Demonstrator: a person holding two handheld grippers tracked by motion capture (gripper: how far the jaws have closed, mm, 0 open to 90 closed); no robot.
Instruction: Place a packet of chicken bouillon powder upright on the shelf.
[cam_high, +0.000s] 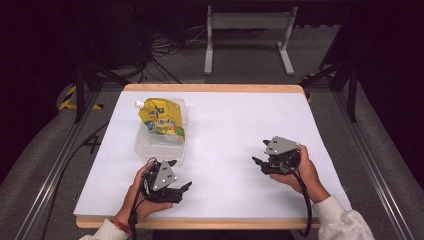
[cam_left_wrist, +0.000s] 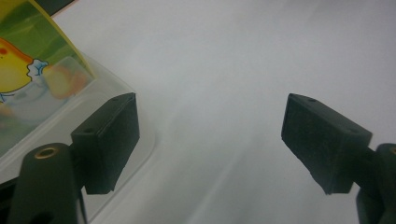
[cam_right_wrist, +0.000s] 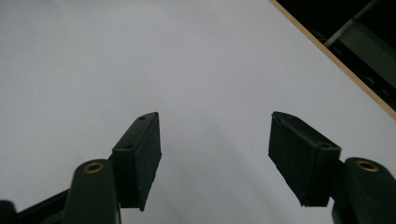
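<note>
So here's where I'm at on the rig. My left claw (cam_high: 176, 186) is down at the near-left part of the white worktop (cam_high: 235, 125), just beside the near edge of the clear plastic container (cam_high: 150, 147). Its jaws are spread wide with nothing between them, just bare worktop showing through the gap in the left gripper view. In that view one black pad (cam_left_wrist: 109, 140) sits right over the rounded corner of the container (cam_left_wrist: 116, 154); I honestly can't tell if it's touching the rim or just hanging in front of it, the angle is too flat.

The thing I'm working on is the yellow spouted pouch (cam_high: 161, 119). It lies in the container at the left side of the worktop, white cap (cam_high: 139, 104) pointing to the far left corner, printed side up. From the left gripper view I get a slice of that yellow print (cam_left_wrist: 18, 60) through the clear wall.

My right claw (cam_high: 260, 161) is over on the right half of the worktop, well apart from the container and the pouch. Jaws spread here too, nothing pinched, and the right gripper view looks along both pads (cam_right_wrist: 140, 158) at plain white surface, with the wooden edge of the worktop (cam_right_wrist: 336, 60) running off at the top right.

Both hands are low, near the worktop's front edge, cables trailing back toward me.
</note>
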